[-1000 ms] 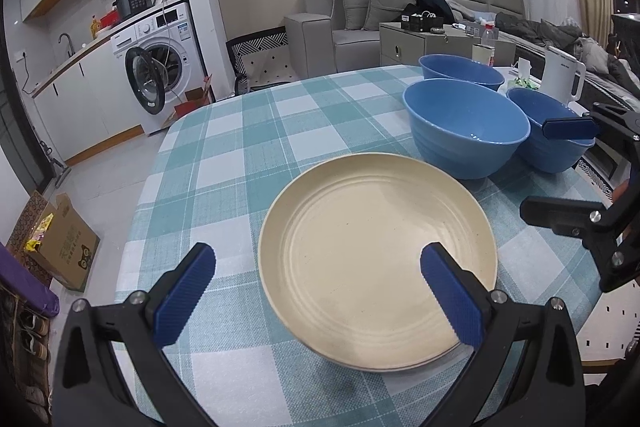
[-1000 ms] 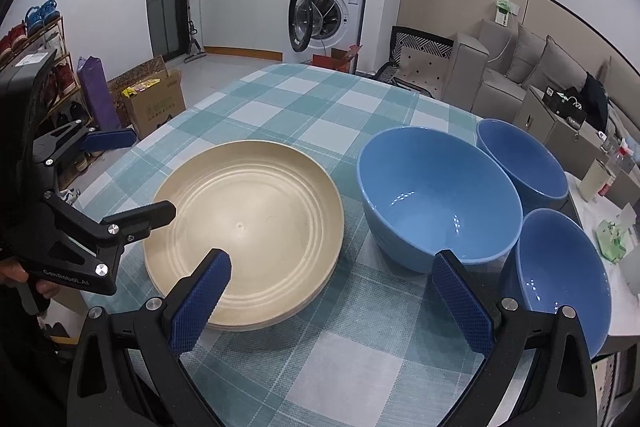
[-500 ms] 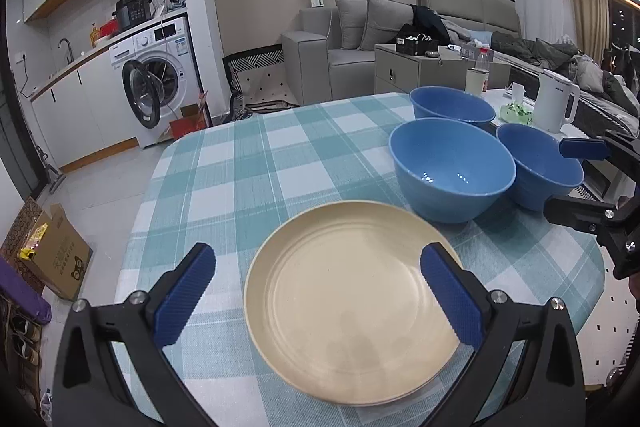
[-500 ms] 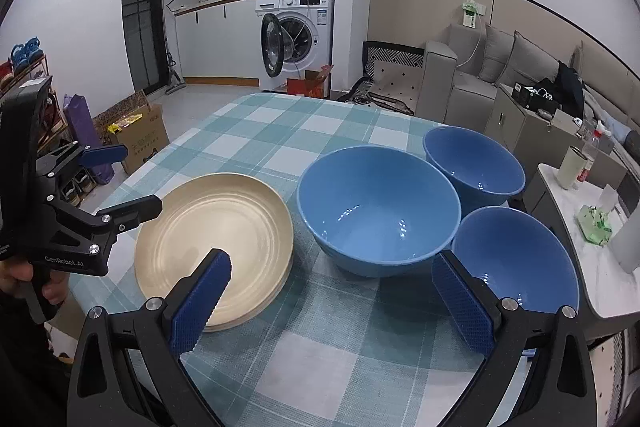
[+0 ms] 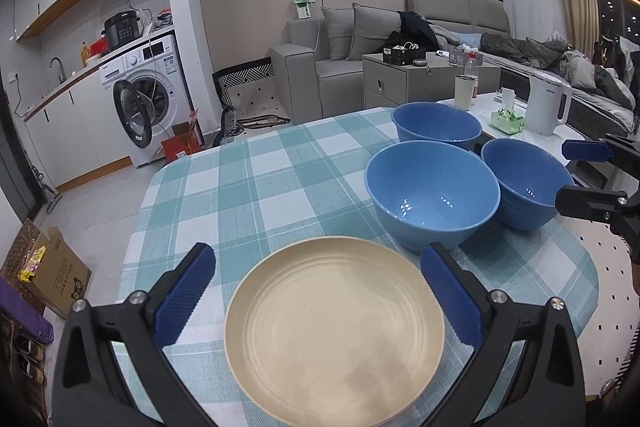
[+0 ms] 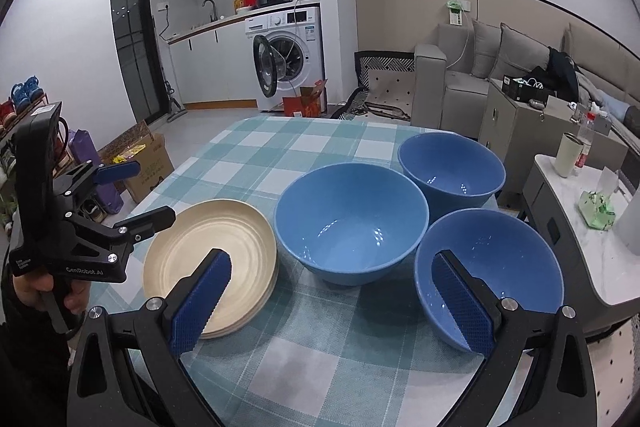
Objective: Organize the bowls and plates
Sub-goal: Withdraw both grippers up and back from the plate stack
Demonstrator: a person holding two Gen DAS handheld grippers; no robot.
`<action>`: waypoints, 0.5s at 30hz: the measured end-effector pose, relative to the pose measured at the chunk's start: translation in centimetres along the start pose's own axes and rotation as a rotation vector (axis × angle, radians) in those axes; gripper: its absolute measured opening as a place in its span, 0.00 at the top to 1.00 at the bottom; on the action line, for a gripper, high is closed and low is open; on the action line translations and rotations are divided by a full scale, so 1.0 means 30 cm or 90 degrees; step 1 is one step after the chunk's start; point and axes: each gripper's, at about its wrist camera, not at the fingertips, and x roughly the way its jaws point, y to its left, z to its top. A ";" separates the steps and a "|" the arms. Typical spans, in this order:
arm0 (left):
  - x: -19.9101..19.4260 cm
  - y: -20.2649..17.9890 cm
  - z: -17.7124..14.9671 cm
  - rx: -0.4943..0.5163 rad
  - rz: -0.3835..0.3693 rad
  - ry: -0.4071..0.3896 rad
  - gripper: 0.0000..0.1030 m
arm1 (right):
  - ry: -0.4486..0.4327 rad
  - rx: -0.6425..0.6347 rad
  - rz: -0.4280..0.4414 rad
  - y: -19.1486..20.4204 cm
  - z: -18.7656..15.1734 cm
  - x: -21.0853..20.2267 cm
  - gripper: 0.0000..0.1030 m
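A cream plate (image 5: pixel 334 327) (image 6: pixel 204 259), the top of a small stack, lies near the front of the checked table (image 5: pixel 248 195). Three blue bowls stand to its right: a big one (image 5: pixel 432 195) (image 6: pixel 350 223), one behind it (image 5: pixel 436 121) (image 6: pixel 450 165) and one at the table's right edge (image 5: pixel 524 181) (image 6: pixel 490 267). My left gripper (image 5: pixel 318 291) hangs open above the plate, holding nothing. My right gripper (image 6: pixel 334 301) is open and empty too, in front of the gap between the big bowl and the right-edge bowl.
A white side table (image 6: pixel 600 239) to the right carries a kettle (image 5: pixel 546 103), a cup (image 6: pixel 568 155) and a green tissue pack (image 6: pixel 596 209). A cardboard box (image 6: pixel 140 163) sits on the floor at left. A washing machine (image 5: pixel 150 99) and sofa (image 5: pixel 344 63) stand behind.
Both grippers have drawn back and risen from the table, so the plate and bowls look smaller and farther. Both stayed open; the dishes have not moved.
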 end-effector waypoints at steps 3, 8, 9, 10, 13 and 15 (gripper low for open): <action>0.011 -0.006 0.017 -0.007 -0.009 0.000 0.00 | -0.005 0.001 0.001 -0.013 0.013 -0.009 0.01; 0.032 -0.018 0.043 -0.014 -0.019 -0.001 0.00 | -0.016 0.002 -0.008 -0.044 0.035 -0.032 0.01; 0.038 -0.017 0.049 -0.017 -0.022 0.000 0.00 | -0.019 0.006 -0.008 -0.053 0.039 -0.037 0.01; 0.041 -0.018 0.054 -0.020 -0.026 0.001 0.00 | -0.021 0.008 -0.007 -0.060 0.043 -0.041 0.01; 0.048 -0.020 0.070 -0.024 -0.037 -0.002 0.00 | -0.025 0.019 -0.013 -0.086 0.053 -0.053 0.01; 0.050 -0.022 0.082 -0.025 -0.039 -0.005 0.00 | -0.027 0.026 -0.017 -0.104 0.061 -0.059 0.01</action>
